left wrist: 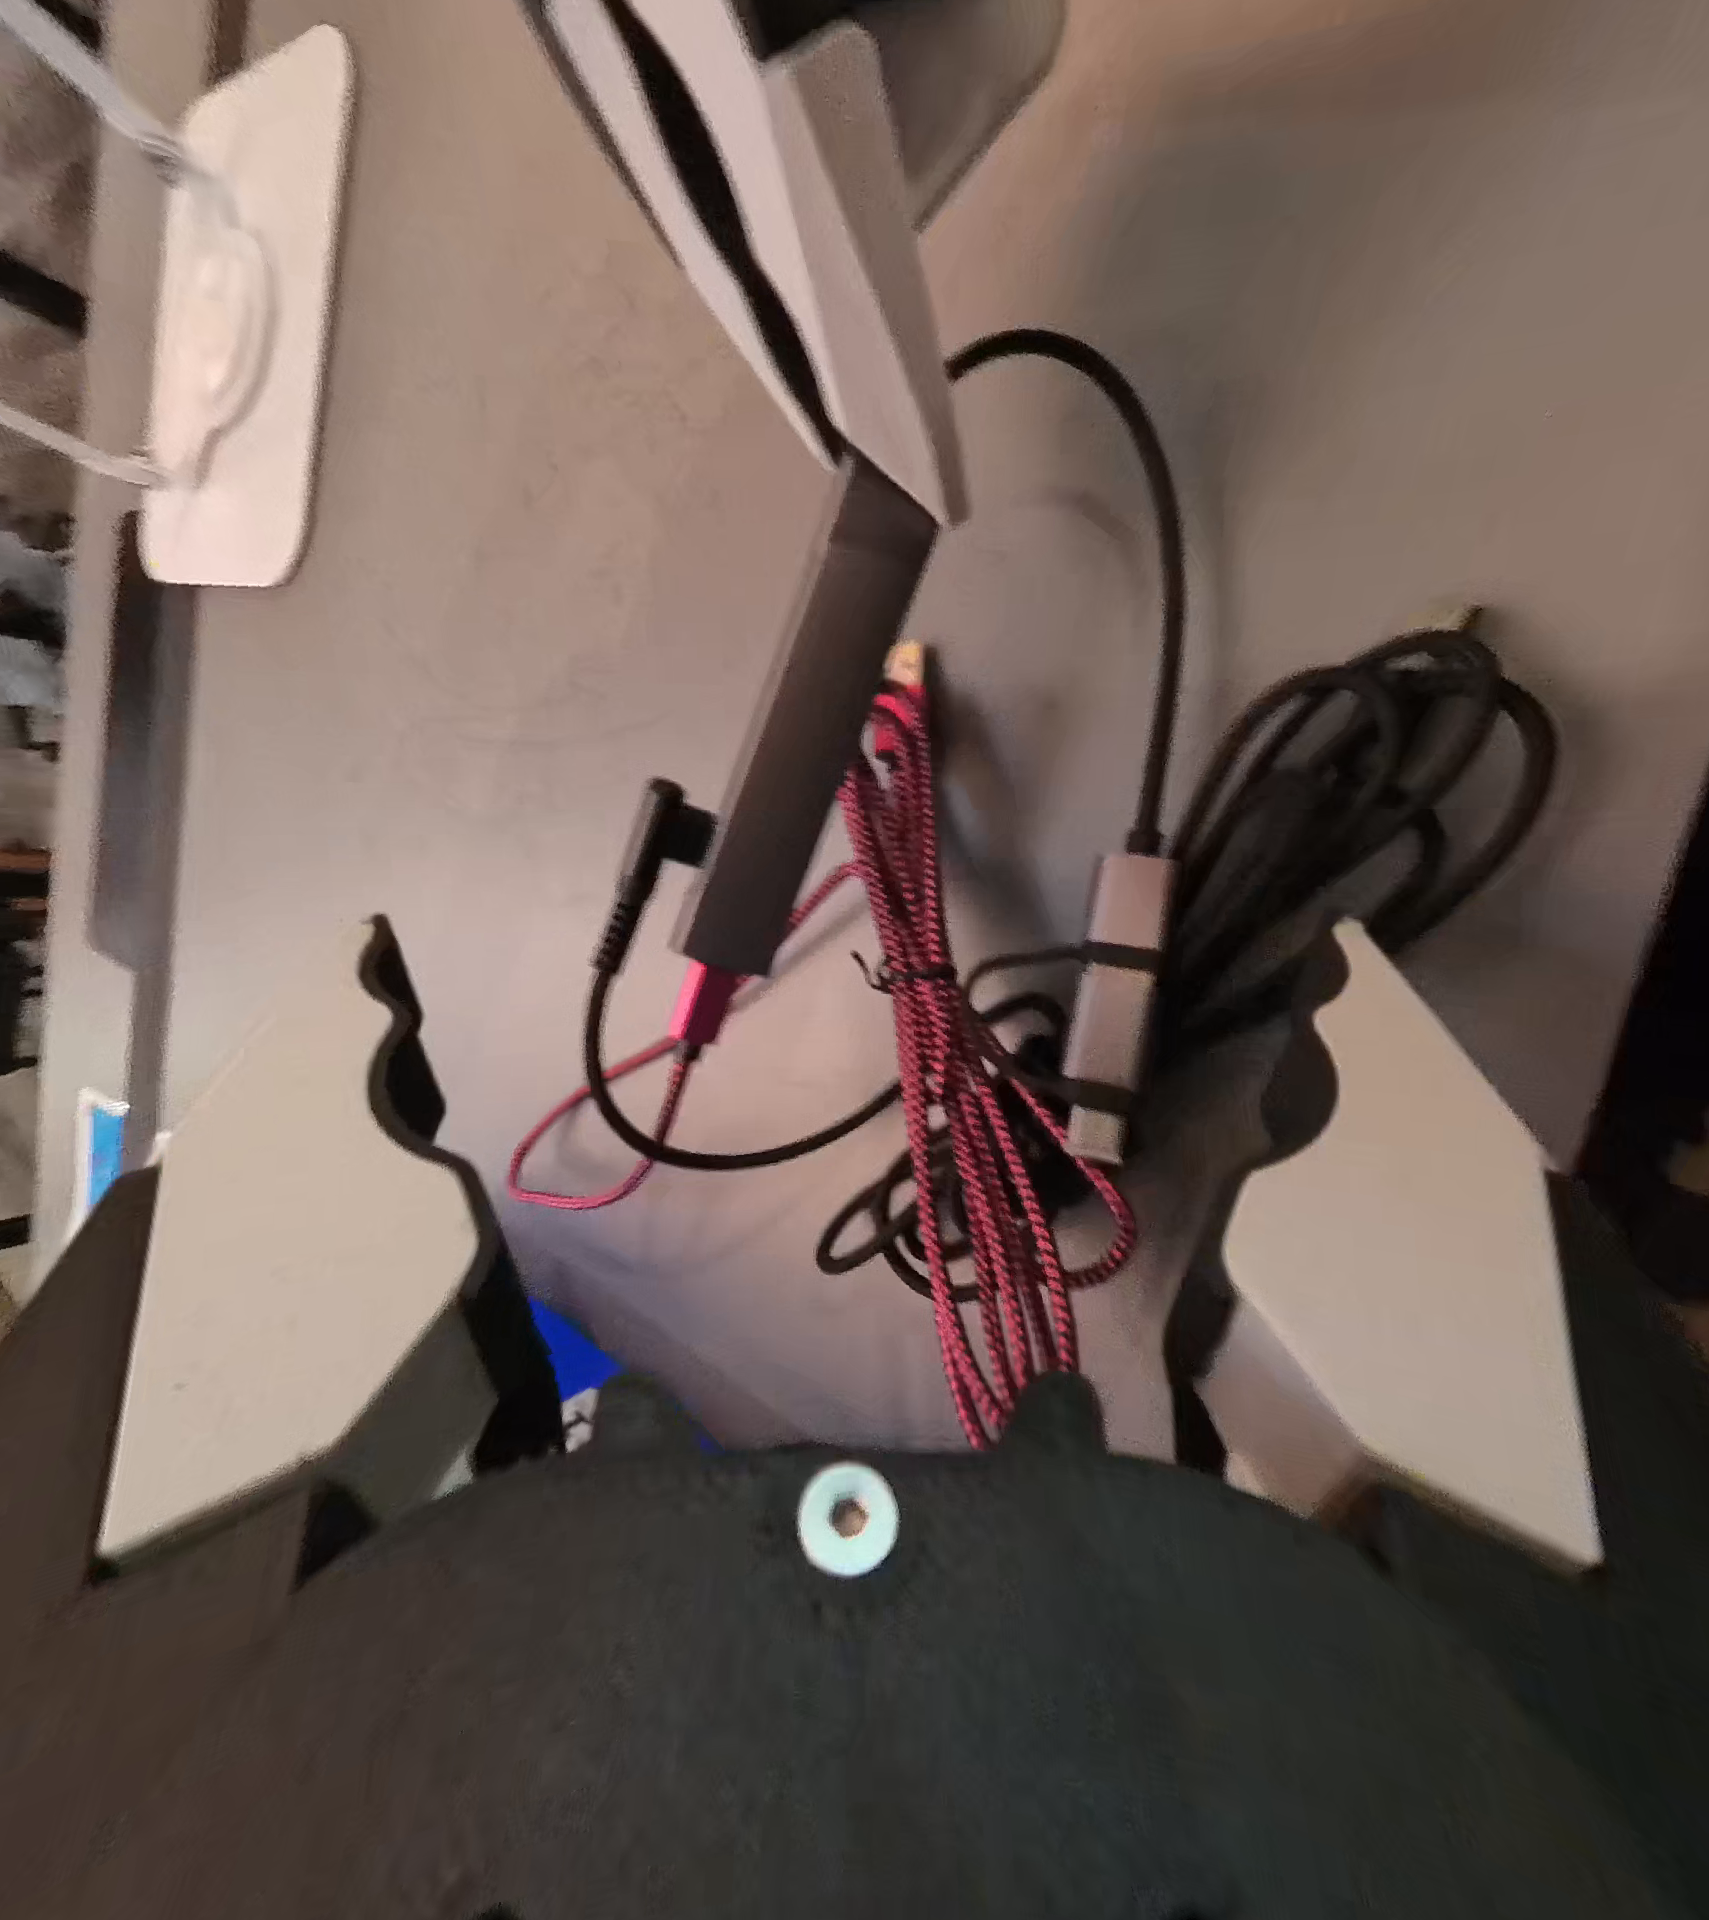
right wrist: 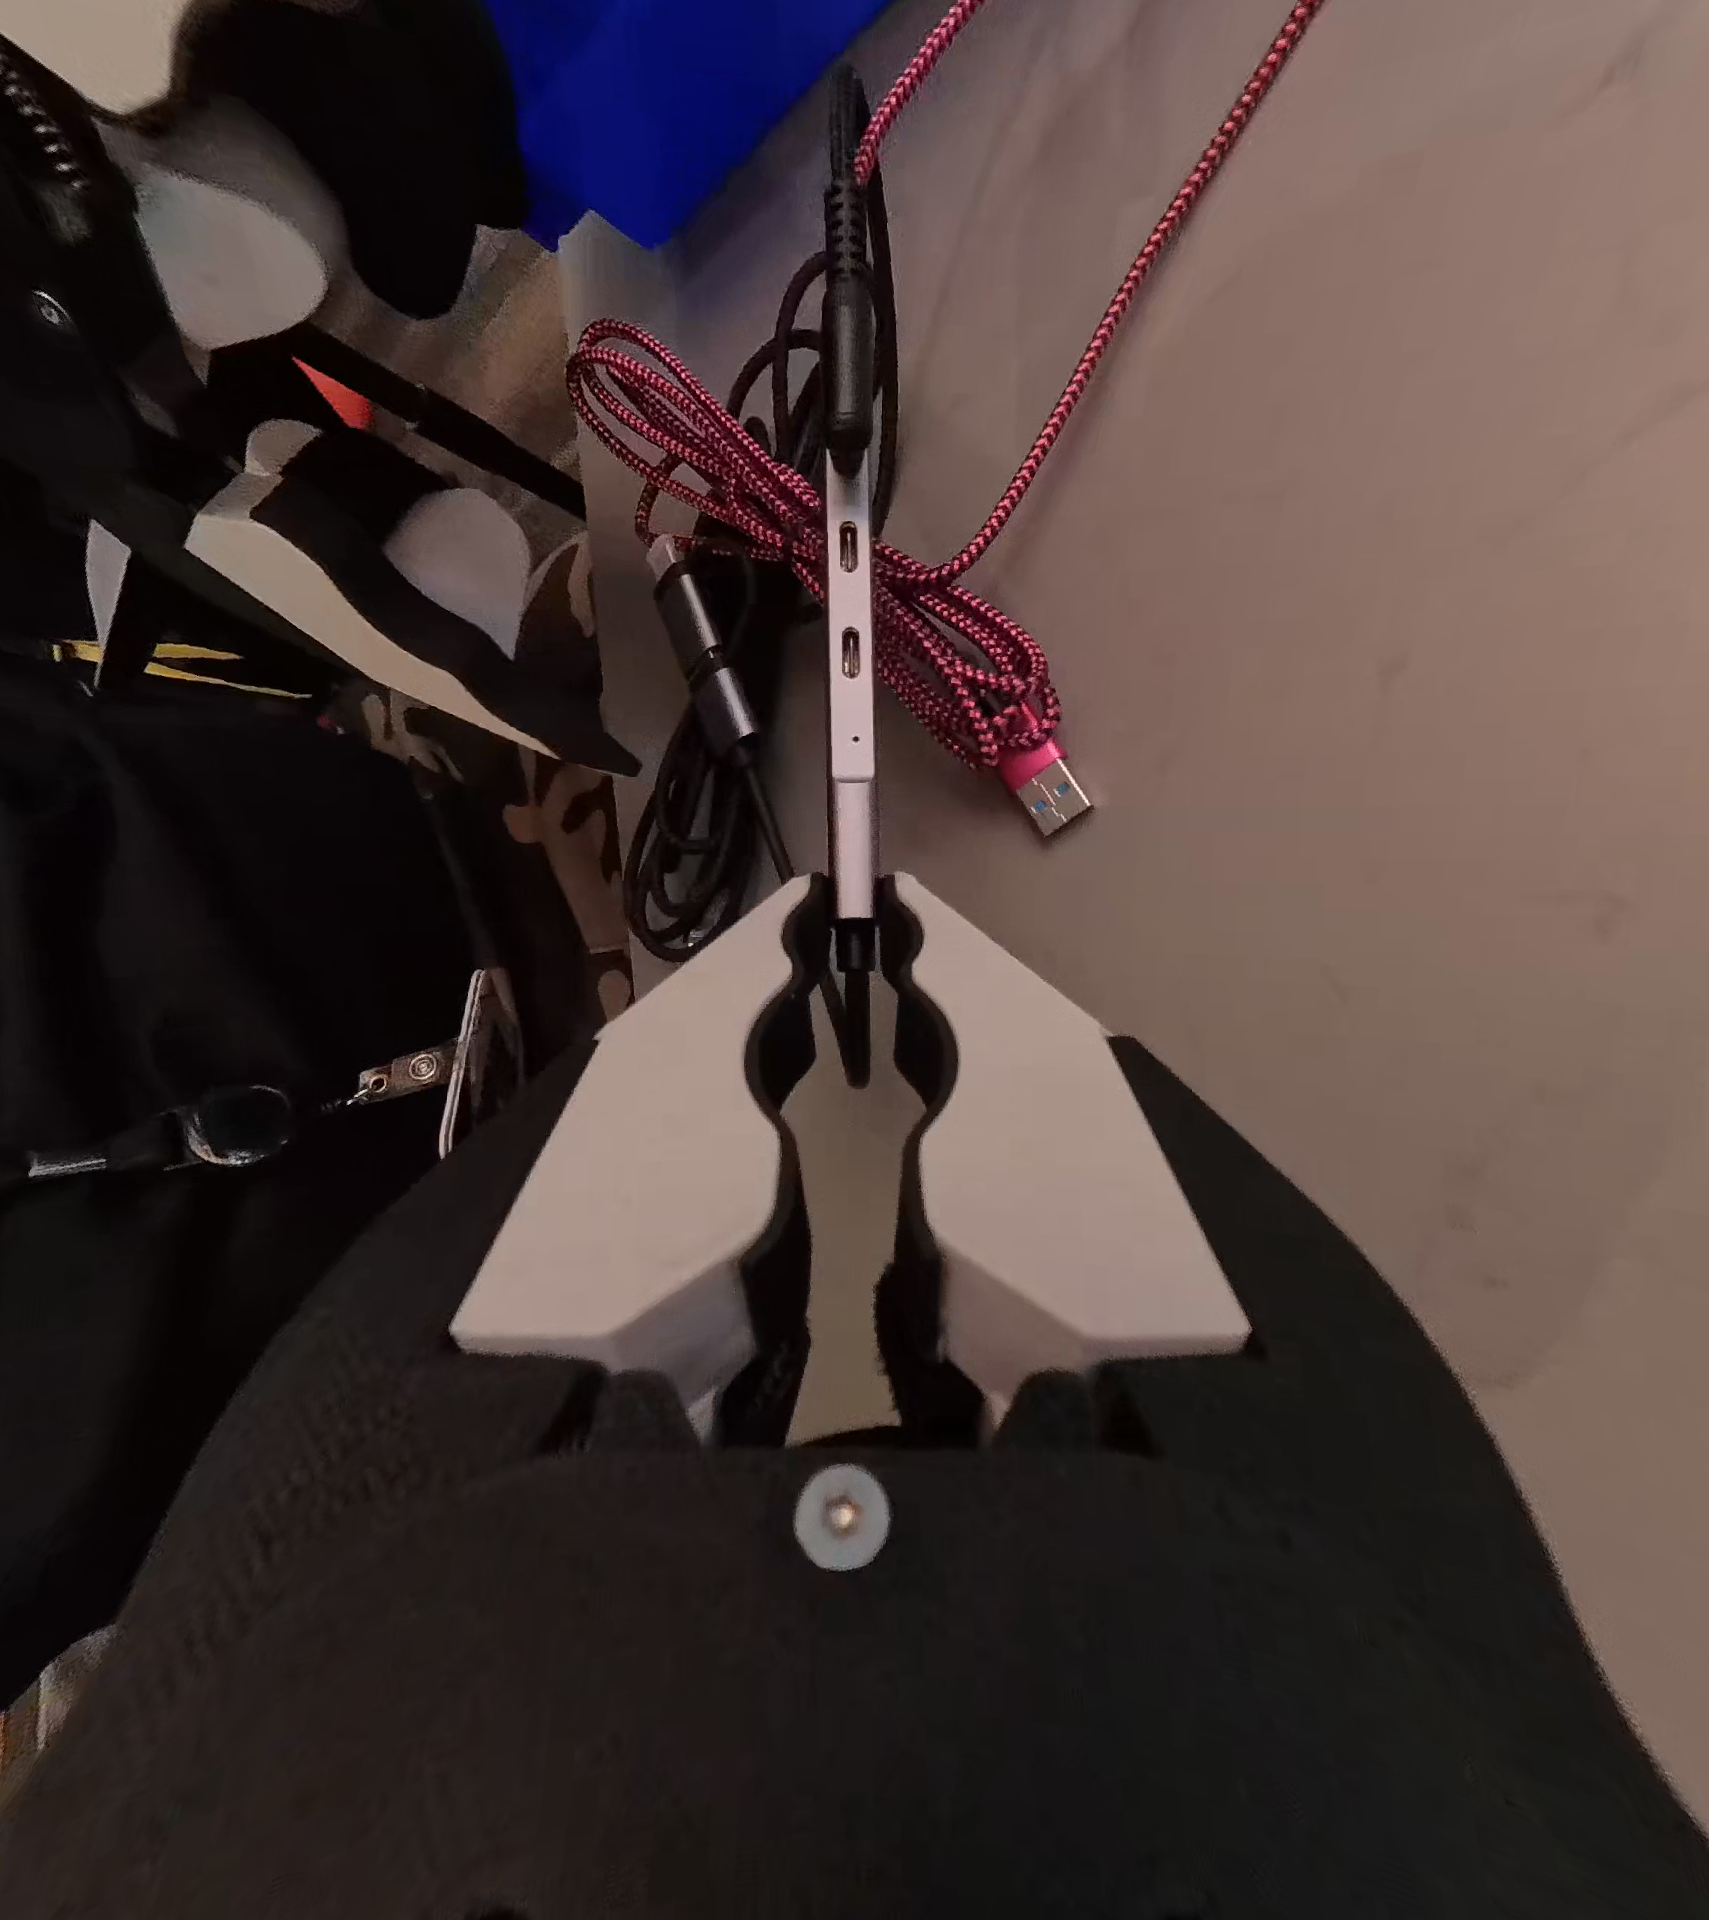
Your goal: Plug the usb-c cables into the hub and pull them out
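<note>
**Hub clamped in your right gripper; left gripper spread and empty**

Your right wrist view shows what the left cannot: the narrow port edge of the hub (right wrist: 851, 665), with two oval sockets vacant and a black plug (right wrist: 848, 343) seated at its far end, toward 12 o'clock. Your left wrist view instead shows the hub (left wrist: 798, 748) side-on as a dark bar, with an angled black plug (left wrist: 663, 831) at 9 o'clock of it and a red plug (left wrist: 702, 1003) at its near end.

On the grey table (right wrist: 1401, 727) the coiled red braided cable (right wrist: 829, 561) lies behind the hub, its loose flat connector (right wrist: 1047, 790) at 4 o'clock. A grey adapter (left wrist: 1115, 997) and a black cable bundle (left wrist: 1349, 790) lie at 3 o'clock in the left view. A white charging pad (left wrist: 237, 343) sits at 10 o'clock.

Your right gripper (right wrist: 852, 904) is clenched on the hub's near end, holding it edge-up. Your left gripper (left wrist: 860, 997) stands wide, grasping nothing, short of the cables.
</note>
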`<action>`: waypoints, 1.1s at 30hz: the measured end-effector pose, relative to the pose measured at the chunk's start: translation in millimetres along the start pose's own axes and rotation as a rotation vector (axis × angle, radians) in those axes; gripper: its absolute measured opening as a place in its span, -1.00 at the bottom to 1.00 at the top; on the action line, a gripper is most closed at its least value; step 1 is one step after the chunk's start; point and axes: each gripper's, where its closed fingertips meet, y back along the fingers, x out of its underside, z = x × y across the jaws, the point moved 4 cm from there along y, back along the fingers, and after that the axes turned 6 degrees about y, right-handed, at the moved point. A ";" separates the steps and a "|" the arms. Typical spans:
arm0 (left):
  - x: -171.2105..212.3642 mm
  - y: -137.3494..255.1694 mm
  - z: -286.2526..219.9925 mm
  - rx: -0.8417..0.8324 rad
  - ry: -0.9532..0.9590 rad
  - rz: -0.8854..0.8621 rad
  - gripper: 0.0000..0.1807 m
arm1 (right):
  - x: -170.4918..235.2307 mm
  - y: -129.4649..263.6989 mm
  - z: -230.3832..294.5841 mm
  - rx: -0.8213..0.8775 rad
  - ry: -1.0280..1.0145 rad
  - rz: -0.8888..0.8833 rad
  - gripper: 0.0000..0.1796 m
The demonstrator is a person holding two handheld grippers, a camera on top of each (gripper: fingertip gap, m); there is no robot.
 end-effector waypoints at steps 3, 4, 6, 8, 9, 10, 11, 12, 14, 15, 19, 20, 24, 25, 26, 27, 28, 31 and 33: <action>12.1 -1.0 -12.2 0.112 -0.024 0.081 0.75 | -3.2 2.3 1.1 -0.025 -0.001 -0.014 -0.93; 18.1 -3.0 -12.9 0.120 -0.057 0.128 0.75 | -2.8 1.9 1.9 -0.026 0.003 -0.001 -0.93; 31.7 -11.5 -8.7 0.103 -0.100 0.232 0.75 | -2.0 -0.9 4.2 -0.039 0.017 0.033 -0.93; 33.2 -15.8 -12.4 0.165 -0.080 0.261 0.72 | -3.3 -5.4 6.0 -0.048 0.018 0.053 -0.93; 32.8 -16.7 -12.8 0.178 -0.088 0.275 0.73 | -3.8 -8.4 7.2 -0.057 0.016 0.063 -0.93; 33.7 -16.3 -16.7 0.219 -0.076 0.300 0.61 | -3.2 -12.2 9.3 -0.071 0.012 0.075 -0.93; 35.8 -17.0 -18.7 0.256 -0.041 0.333 0.54 | -1.4 -16.4 10.4 -0.083 0.008 0.096 -0.93; 38.0 -17.4 -19.3 0.281 -0.011 0.353 0.52 | -0.5 -20.1 9.8 -0.084 0.005 0.107 -0.93; 42.2 -17.4 -22.0 0.342 0.053 0.356 0.42 | 0.4 -25.7 9.8 -0.105 -0.012 0.111 -0.93; 43.7 -17.4 -22.9 0.363 0.080 0.355 0.38 | 0.2 -27.5 10.3 -0.118 -0.015 0.108 -0.93; 47.3 -15.1 -26.9 0.443 0.189 0.366 0.11 | -0.9 -30.4 12.1 -0.151 -0.017 0.111 -0.92; 47.2 -14.8 -24.3 0.438 0.204 0.363 -0.02 | -1.1 -30.3 12.3 -0.150 -0.016 0.113 -0.93; 46.5 -17.1 -20.2 0.427 0.231 0.388 -0.20 | -3.4 -26.4 9.4 -0.153 -0.022 0.087 -0.92; 46.0 -14.8 -19.7 0.425 0.238 0.392 -0.22 | -4.4 -24.5 9.0 -0.153 -0.027 0.073 -0.85; 45.6 -15.2 -19.4 0.423 0.244 0.390 -0.25 | -6.0 -21.4 8.5 -0.147 -0.030 0.055 -0.70; 45.5 -15.5 -19.2 0.422 0.247 0.385 -0.27 | -7.8 -16.8 5.5 -0.106 -0.019 0.037 -0.53; 45.7 -15.6 -18.9 0.421 0.247 0.382 -0.27 | -10.5 -11.7 3.4 -0.049 0.023 0.016 -0.37; 44.7 -15.5 -18.6 0.416 0.251 0.386 -0.33 | -18.9 -5.6 11.0 0.130 0.240 -0.005 -0.06; 41.5 -16.8 -19.2 0.413 0.245 0.373 -0.54 | -21.9 -14.8 21.7 0.239 0.422 0.046 0.07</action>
